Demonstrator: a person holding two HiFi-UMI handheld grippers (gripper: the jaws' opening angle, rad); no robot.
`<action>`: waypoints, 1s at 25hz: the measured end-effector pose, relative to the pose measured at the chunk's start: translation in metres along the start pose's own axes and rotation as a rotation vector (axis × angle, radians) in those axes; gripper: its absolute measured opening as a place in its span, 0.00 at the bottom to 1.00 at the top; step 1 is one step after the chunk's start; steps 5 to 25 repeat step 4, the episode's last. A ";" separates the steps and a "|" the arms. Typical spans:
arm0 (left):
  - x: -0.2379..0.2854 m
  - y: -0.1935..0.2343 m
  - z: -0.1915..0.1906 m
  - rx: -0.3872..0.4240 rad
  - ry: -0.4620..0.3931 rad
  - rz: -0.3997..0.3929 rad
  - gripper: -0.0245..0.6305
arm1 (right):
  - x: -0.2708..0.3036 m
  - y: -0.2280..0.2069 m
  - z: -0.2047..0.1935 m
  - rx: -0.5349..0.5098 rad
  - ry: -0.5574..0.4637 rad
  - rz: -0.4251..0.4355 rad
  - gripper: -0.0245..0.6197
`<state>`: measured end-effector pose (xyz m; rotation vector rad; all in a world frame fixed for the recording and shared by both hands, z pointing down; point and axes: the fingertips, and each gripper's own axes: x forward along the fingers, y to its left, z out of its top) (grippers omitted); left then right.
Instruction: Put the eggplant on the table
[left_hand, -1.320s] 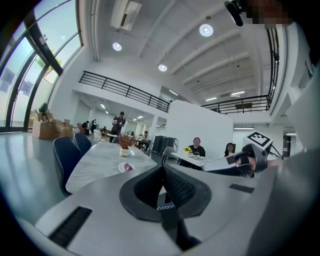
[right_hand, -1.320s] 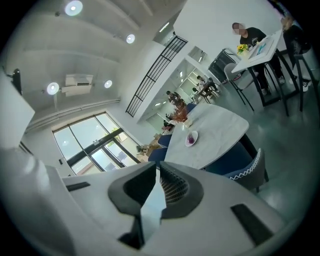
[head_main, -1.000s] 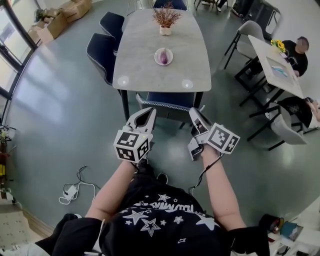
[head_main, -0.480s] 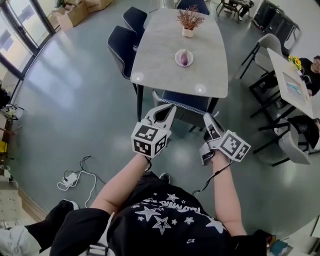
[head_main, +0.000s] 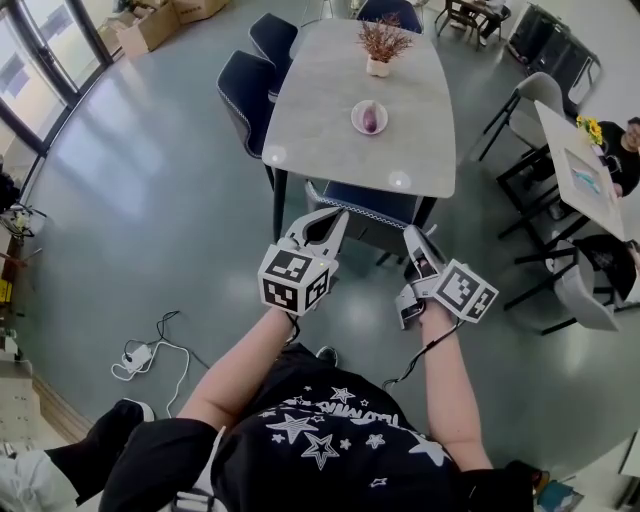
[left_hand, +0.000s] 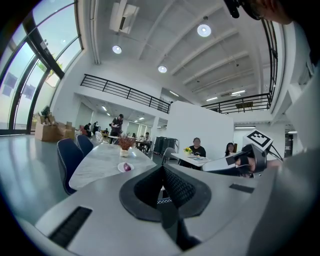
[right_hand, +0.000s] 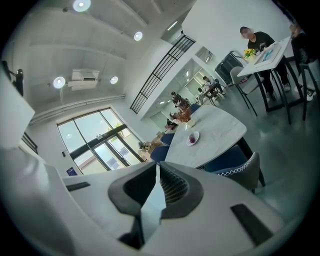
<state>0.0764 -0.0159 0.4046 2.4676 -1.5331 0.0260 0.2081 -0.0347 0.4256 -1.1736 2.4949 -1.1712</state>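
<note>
Both left gripper (head_main: 338, 214) and right gripper (head_main: 409, 231) closed, floor cable (head_main: 150, 352) head-view only

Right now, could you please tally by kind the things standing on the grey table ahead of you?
Plate: 1
Eggplant: 1
Potted plant: 1
Total: 3
</note>
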 end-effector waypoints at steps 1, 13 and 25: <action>-0.001 0.000 0.000 0.000 -0.001 0.002 0.05 | 0.000 0.001 0.000 -0.003 0.003 0.002 0.08; -0.003 0.001 0.001 -0.006 -0.005 0.010 0.05 | 0.002 0.004 0.000 -0.011 0.007 0.011 0.08; -0.003 0.001 0.001 -0.006 -0.005 0.010 0.05 | 0.002 0.004 0.000 -0.011 0.007 0.011 0.08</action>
